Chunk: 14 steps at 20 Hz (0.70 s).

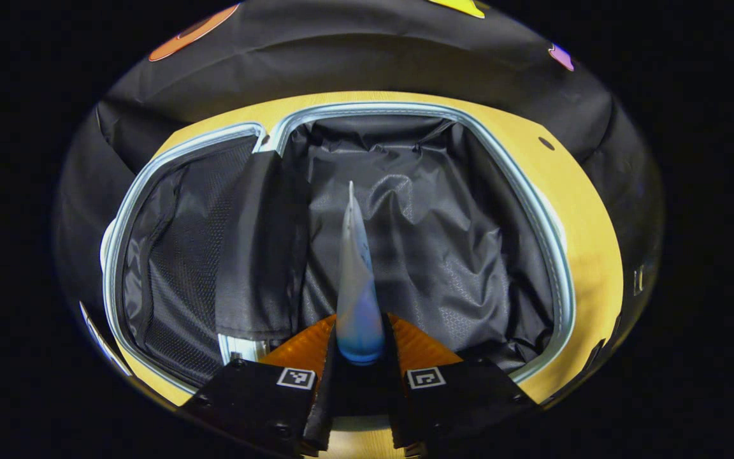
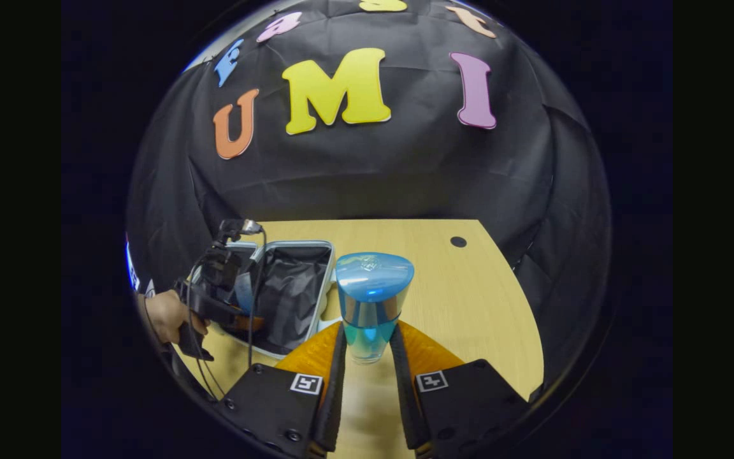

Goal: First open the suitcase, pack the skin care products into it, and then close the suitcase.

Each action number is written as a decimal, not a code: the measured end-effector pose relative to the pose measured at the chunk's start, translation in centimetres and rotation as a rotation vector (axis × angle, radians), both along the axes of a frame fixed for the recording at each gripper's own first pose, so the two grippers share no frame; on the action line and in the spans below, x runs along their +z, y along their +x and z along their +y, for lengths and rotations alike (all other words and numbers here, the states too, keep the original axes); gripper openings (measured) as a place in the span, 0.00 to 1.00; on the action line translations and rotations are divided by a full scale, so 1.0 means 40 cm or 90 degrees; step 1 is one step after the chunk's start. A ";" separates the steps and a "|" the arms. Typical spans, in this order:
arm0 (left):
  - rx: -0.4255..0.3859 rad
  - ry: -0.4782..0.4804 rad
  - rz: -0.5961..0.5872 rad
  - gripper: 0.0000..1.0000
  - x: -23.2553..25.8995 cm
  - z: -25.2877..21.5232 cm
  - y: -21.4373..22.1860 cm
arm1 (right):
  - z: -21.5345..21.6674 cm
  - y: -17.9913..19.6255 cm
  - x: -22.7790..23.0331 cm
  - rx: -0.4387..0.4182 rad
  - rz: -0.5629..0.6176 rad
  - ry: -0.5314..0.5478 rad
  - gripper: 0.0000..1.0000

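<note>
The suitcase [image 1: 552, 223] lies open below my left gripper [image 1: 359, 347], its black lining [image 1: 443, 255] on the right half and a mesh pocket [image 1: 182, 268] on the left half. My left gripper is shut on a pale tube with a blue cap end [image 1: 355, 280], which points out over the lined half. In the right gripper view, my right gripper [image 2: 368, 347] is shut on a blue bottle with a wide blue cap [image 2: 373, 299], held above the wooden table [image 2: 462, 287]. To its left lies the open suitcase [image 2: 290, 287], with a hand [image 2: 166, 315] holding the left gripper [image 2: 217, 299] over it.
The booth's black cloth wall [image 2: 367, 172] rises behind the table. A small dark hole [image 2: 458, 241] marks the tabletop to the right of the suitcase. Bare wood lies to the right of the bottle.
</note>
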<state>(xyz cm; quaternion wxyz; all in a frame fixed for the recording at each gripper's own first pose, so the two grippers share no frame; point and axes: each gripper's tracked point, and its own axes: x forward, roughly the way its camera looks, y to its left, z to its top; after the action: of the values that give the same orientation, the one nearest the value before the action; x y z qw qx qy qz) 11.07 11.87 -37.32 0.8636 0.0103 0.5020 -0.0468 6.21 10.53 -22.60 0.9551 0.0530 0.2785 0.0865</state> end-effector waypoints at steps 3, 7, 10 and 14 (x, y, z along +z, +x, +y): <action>0.006 0.010 0.017 0.39 -0.009 -0.002 0.012 | 0.022 -0.011 0.013 0.000 0.002 0.000 0.36; 0.016 0.013 0.011 0.43 -0.008 -0.002 0.019 | 0.057 -0.003 0.024 0.014 -0.002 -0.009 0.36; 0.001 -0.010 0.009 0.46 0.000 -0.023 0.012 | 0.098 0.005 0.024 0.033 0.003 -0.017 0.36; -0.027 -0.046 -0.040 0.70 0.067 -0.048 -0.004 | 0.166 0.021 0.028 0.067 0.005 -0.018 0.36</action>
<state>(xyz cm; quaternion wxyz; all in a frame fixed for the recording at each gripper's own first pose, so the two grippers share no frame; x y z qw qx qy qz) 10.90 9.96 -34.63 0.8773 -0.0088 0.4726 -0.0829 7.06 17.17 -21.49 0.9487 0.0249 0.2858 0.1325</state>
